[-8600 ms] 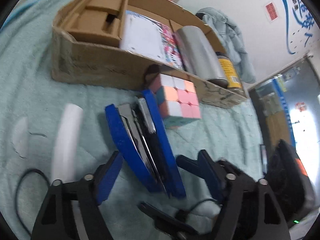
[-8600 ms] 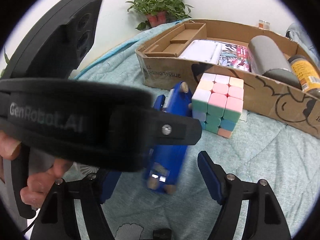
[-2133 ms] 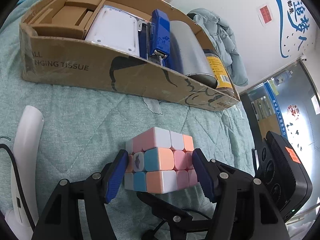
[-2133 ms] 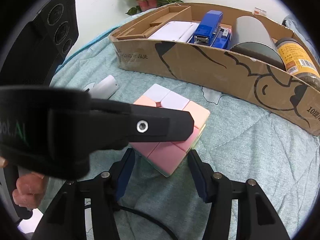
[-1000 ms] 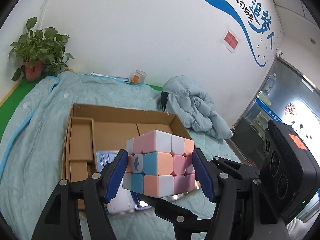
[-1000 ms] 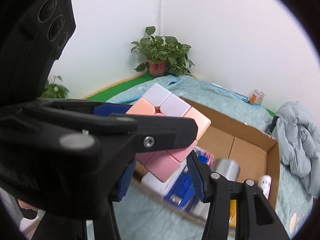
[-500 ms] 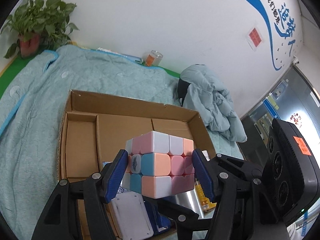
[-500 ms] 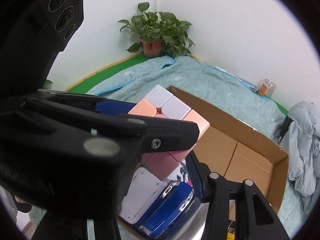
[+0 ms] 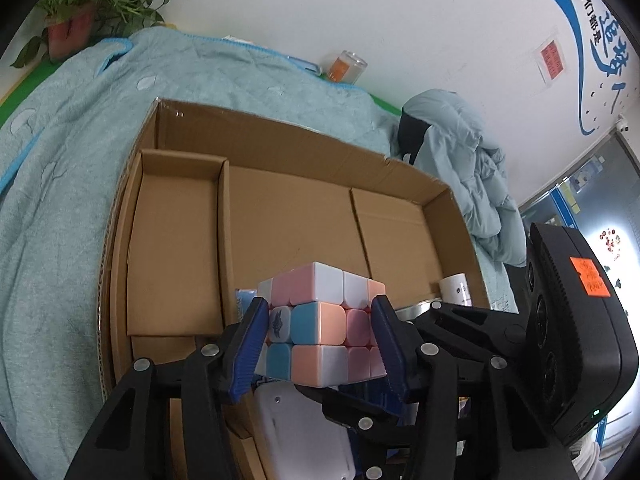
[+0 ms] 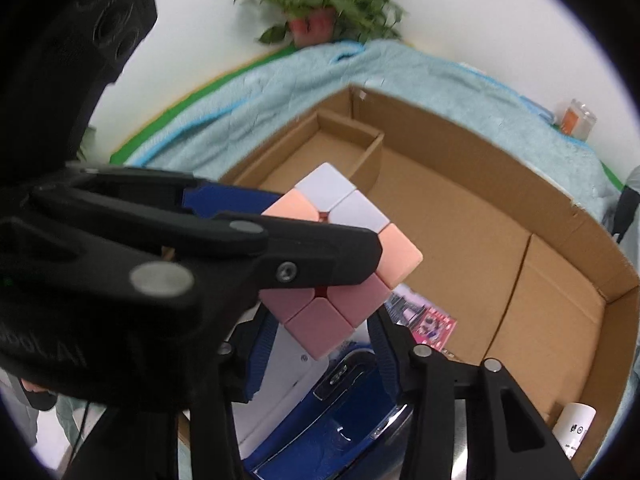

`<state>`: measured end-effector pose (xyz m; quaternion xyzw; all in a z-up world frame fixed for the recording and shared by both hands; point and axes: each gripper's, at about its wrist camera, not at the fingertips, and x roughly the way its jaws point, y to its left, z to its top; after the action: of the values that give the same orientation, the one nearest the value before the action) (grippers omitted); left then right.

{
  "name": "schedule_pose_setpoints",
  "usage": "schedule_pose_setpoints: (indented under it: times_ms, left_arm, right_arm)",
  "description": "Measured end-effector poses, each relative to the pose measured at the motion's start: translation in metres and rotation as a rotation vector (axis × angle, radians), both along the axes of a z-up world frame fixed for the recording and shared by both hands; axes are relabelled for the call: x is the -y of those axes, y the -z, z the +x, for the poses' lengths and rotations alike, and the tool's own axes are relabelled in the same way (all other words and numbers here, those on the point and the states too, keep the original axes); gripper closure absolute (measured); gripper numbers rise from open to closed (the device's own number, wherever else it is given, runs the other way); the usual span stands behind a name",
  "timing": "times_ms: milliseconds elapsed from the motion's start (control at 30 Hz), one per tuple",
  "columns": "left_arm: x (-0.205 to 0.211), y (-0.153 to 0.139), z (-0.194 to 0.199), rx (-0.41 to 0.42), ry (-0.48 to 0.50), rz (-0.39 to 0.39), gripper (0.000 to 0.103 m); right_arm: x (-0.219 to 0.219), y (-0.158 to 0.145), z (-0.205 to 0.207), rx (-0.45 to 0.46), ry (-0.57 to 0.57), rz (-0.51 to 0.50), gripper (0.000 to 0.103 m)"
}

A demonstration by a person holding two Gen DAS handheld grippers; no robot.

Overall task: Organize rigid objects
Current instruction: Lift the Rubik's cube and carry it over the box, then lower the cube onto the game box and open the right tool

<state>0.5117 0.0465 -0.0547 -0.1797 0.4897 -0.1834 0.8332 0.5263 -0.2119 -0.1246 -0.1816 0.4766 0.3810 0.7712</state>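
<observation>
A pastel puzzle cube [image 9: 320,320] hangs above the open cardboard box [image 9: 280,216]. My left gripper [image 9: 318,344] has its blue pads [image 9: 250,348] pressed on the cube's two sides, and its jaws are closing. In the right wrist view the cube [image 10: 396,256] shows its lower corner between the pads of my right gripper [image 10: 320,344], whose jaws are also closing on it. The left gripper's black arm crosses that view from the left and hides part of the cube. The box [image 10: 460,216] lies below both grippers.
In the box's near end lie a white flat case [image 9: 304,432], a blue stapler [image 10: 320,432], a colourful booklet [image 10: 428,328] and a small white bottle [image 9: 454,290]. An inner cardboard tray [image 9: 172,240] fills its left side. Around it are a teal quilt [image 9: 60,200], a pale jacket [image 9: 460,152] and a potted plant [image 10: 320,4].
Both grippers have come forward and down over the box with the cube still between them. The views have tipped downward, so the box now fills the middle.
</observation>
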Motion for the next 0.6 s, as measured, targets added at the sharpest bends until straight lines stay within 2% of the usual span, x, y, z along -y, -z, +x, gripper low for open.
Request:
schedule_pose_setpoints:
  times_ms: [133, 367, 600]
  left_arm:
    - [-0.004, 0.009, -0.004, -0.018, -0.005, -0.013, 0.054]
    - [-0.003, 0.011, -0.007, -0.031, -0.012, 0.013, 0.058]
    - [-0.003, 0.015, -0.012, -0.049, -0.018, 0.001, 0.060]
  right_arm:
    - [0.000, 0.005, -0.004, -0.029, -0.015, -0.008, 0.060]
    - [-0.001, 0.004, -0.004, -0.034, 0.006, -0.036, 0.060]
    - [0.008, -0.009, -0.012, 0.019, 0.015, -0.042, 0.060]
